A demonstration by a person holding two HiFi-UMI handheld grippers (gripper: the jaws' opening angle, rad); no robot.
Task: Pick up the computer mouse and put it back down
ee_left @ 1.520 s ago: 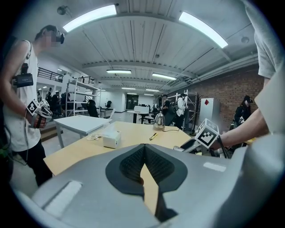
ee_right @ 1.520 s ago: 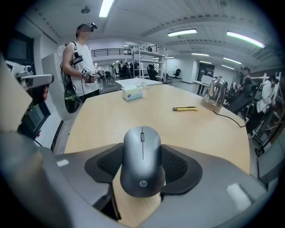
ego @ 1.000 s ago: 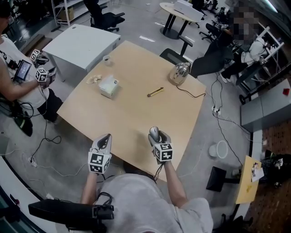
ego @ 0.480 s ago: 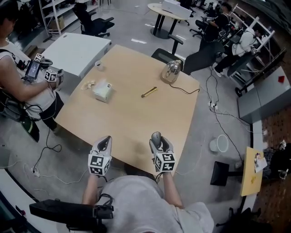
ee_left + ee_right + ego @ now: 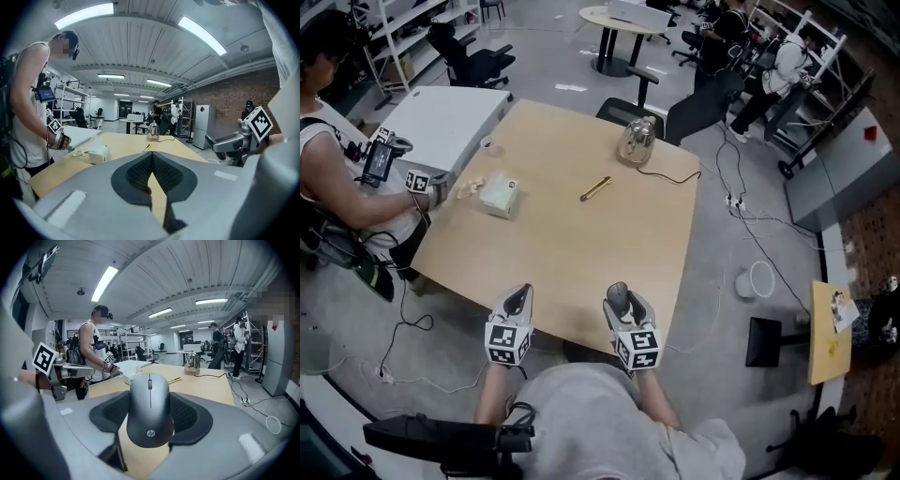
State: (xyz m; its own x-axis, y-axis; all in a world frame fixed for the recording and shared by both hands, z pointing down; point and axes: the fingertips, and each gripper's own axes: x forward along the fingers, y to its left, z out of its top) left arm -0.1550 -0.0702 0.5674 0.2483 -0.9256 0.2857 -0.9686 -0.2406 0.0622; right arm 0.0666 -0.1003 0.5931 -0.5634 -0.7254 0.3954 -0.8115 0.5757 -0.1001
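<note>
Clamping the grey hp-marked mouse (image 5: 150, 409), the right gripper (image 5: 621, 302) hangs beside the left gripper (image 5: 517, 302), pinched closed.

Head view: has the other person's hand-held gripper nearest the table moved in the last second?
Yes. That hand-held gripper has come closer to the table's left edge, toward the white box.

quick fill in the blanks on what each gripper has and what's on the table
The right gripper is shut on the computer ____.
The left gripper is shut and holds ____.
The kettle stands on the ____.
Missing words: mouse; nothing; table
</note>
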